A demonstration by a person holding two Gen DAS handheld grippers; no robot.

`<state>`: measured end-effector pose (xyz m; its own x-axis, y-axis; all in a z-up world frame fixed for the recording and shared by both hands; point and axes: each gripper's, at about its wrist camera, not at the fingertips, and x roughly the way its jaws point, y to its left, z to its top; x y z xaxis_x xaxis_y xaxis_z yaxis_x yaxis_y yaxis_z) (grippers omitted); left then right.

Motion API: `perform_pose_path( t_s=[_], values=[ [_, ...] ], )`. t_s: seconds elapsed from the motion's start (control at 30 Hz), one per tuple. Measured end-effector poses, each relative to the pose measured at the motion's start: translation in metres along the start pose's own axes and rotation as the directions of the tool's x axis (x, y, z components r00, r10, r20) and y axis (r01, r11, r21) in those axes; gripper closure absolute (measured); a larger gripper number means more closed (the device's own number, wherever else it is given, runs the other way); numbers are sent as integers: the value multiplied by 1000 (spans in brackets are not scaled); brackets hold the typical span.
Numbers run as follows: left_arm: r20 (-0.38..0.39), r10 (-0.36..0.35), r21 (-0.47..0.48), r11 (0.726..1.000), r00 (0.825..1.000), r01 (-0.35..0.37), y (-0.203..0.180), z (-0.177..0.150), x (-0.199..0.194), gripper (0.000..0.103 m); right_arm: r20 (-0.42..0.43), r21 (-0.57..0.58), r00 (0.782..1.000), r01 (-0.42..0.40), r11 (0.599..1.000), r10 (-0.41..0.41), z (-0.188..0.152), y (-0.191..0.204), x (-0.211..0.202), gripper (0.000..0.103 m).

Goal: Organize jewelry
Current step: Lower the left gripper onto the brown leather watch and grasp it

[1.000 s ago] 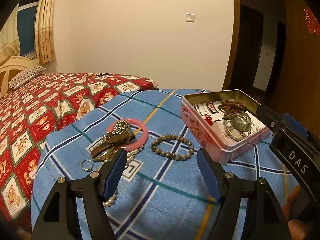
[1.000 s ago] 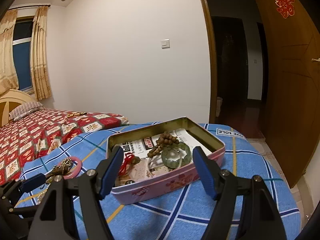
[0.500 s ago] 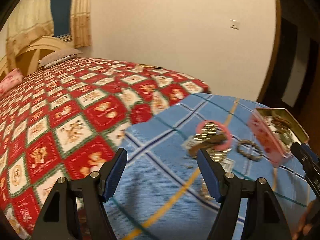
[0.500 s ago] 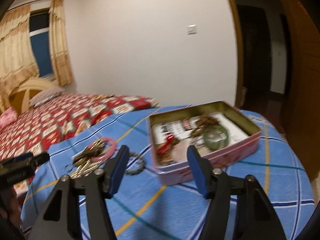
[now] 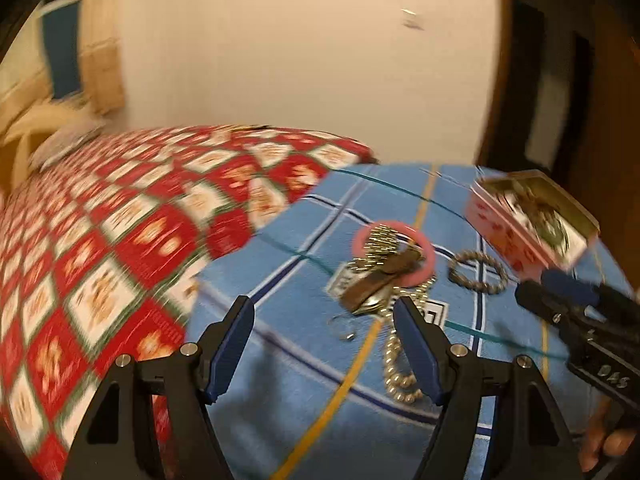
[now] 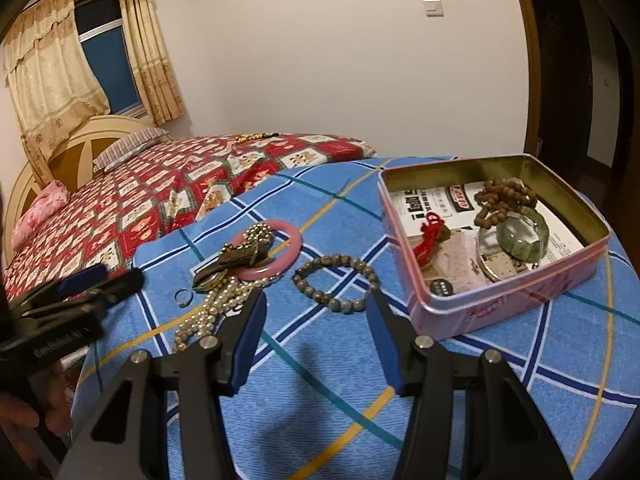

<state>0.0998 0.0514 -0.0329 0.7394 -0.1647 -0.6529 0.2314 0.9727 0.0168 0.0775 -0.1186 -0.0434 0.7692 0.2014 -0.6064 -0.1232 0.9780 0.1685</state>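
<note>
Hovering: right gripper (image 6: 316, 300) fingers spread wide near bead bracelet (image 6: 335, 282); left gripper (image 5: 324, 312) spread, empty

Lighting: warm indoor light from above; window (image 6: 106, 64) dark. Left wrist view: heavy motion blur over bed (image 5: 120, 240), wall and pink tin (image 5: 520, 232); the left tool (image 5: 324, 344) stays sharp. Right wrist view: sharp throughout, soft shadow under the right tool (image 6: 316, 324) on the table (image 6: 520, 380). Both views: fisheye bending, black vignette at corners. Mild sheen on tin's inner wall.
</note>
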Motion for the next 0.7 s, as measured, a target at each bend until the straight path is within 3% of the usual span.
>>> perform_pose_path(
  t_s=[0.13, 0.23, 0.33, 0.53, 0.7],
  values=[
    [-40, -60, 85, 994, 997, 64, -12, 14, 20, 34, 12, 17, 1000, -10, 1000, 9, -1, -3, -4, 47],
    [-68, -62, 171, 983, 996, 73, -23, 19, 35, 51, 3, 45, 1000, -20, 999, 19, 0, -9, -2, 47],
    [-163, -62, 194, 977, 985, 94, -29, 20, 56, 69, 1, 69, 1000, -28, 997, 28, 0, -14, -2, 47],
    [-195, -105, 155, 978, 975, 136, -22, 23, 66, 69, -4, 81, 999, -43, 996, 43, 0, -15, -2, 47],
    [-156, -107, 155, 979, 982, 131, -22, 23, 59, 70, -5, 82, 999, -51, 995, 51, 0, -16, -2, 47]
  ],
)
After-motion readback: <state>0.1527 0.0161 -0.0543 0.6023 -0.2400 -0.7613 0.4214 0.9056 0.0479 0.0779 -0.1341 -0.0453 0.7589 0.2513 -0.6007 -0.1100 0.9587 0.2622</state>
